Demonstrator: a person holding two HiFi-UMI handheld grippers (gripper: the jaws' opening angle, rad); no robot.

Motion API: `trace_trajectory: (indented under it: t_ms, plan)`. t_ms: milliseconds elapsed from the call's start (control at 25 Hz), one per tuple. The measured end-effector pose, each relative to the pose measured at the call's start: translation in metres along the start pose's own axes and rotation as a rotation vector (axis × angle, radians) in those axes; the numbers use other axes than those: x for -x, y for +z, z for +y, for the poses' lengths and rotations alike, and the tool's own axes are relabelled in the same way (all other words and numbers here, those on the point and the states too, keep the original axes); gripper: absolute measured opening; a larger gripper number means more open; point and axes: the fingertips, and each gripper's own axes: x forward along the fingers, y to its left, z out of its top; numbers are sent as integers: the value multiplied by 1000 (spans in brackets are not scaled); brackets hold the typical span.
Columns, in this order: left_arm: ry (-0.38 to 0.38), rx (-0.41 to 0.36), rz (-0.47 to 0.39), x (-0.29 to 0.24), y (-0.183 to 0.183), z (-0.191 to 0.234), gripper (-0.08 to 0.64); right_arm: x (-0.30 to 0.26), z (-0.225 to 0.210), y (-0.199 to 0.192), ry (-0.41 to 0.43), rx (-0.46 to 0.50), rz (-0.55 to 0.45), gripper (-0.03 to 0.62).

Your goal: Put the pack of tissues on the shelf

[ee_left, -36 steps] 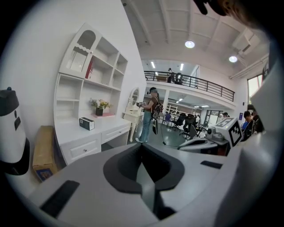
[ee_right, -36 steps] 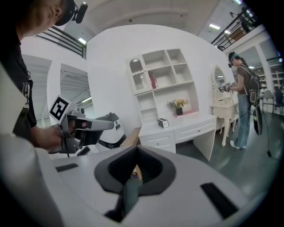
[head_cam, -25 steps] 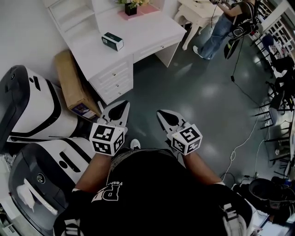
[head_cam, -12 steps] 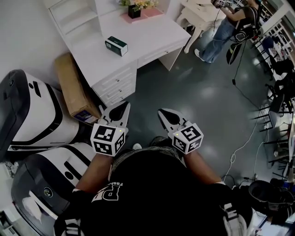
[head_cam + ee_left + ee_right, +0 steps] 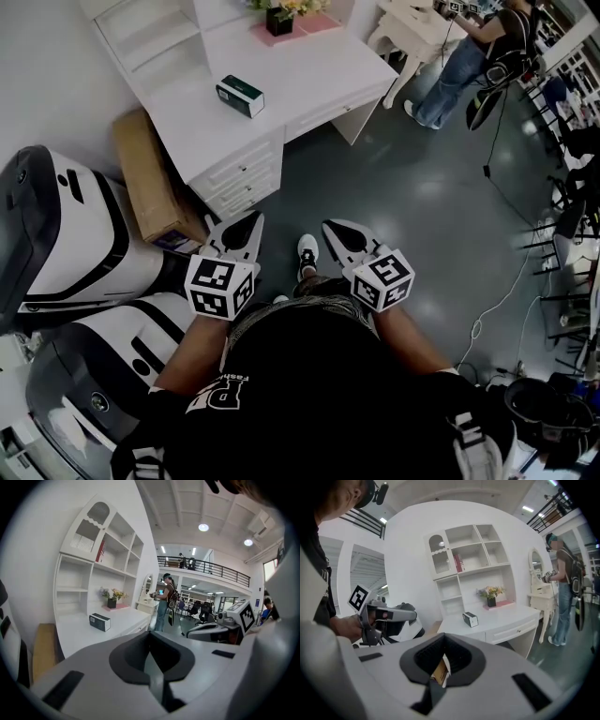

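Left gripper (image 5: 247, 220) and right gripper (image 5: 331, 228) side by side above the floor, both with jaws pressed together and empty, pack of tissues (image 5: 240, 96) on the white desk (image 5: 314, 70), in front of the shelf (image 5: 141, 37)

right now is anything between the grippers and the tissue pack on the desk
Nothing visible. The tissue pack lies alone on the white desk, with only open floor between it and the left gripper and right gripper. The flower pot stands farther back.
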Motion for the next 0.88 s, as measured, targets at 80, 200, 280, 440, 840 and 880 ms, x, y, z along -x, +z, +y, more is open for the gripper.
trace_trajectory:
  t_ms: [80,200,280,440,840,880]
  plan:
    - [6,0,4,-8,3,3,14,-8,-8,6,11,1,-4,9]
    - [20,-2,5,-24,13,12,14,-23,-24,16,24,0,-8,9]
    - [28,0,9,-36,18,19,14,-34,-35,22,34,-1,-7,9]
    - [46,4,17,-64,28,34,14,-54,-60,33,50,14,0,9]
    - [110,20,16,-133,70,61,14,-107,-124,76,118,62,4,9]
    - [120,21,13,-138,74,63,14,-112,-130,82,128,67,3,9]
